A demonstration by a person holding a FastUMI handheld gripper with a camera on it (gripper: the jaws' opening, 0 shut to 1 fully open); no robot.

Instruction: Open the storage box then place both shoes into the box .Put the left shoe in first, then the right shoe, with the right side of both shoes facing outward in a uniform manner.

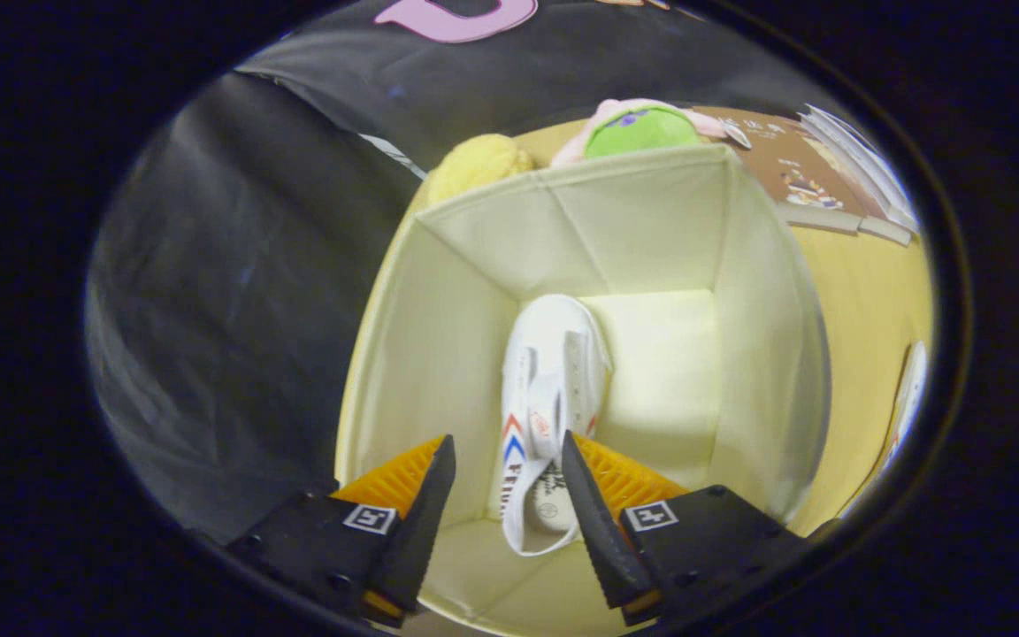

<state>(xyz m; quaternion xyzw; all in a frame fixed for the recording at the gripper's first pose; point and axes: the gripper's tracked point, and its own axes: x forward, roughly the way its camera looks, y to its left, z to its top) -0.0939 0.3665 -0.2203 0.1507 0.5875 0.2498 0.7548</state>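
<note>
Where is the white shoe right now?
In the gripper view, the white shoe lies on the floor of the open storage box, between and just ahead of the open gripper.

Storage box (474, 257): one, cream fabric, open. Shoe (549, 398): one, white, lying inside the box between and beyond my fingers (425, 504), which stand apart. Plush toys: two behind the box, one yellow (474, 164), one green-and-pink (638, 128). Booklets (806, 172): a few on the desk (863, 310), number unclear.

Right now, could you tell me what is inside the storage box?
One white shoe lies on the storage box floor, against its left wall. The open gripper hovers above it, fingers apart. The box floor under the shoe is covered.
</note>
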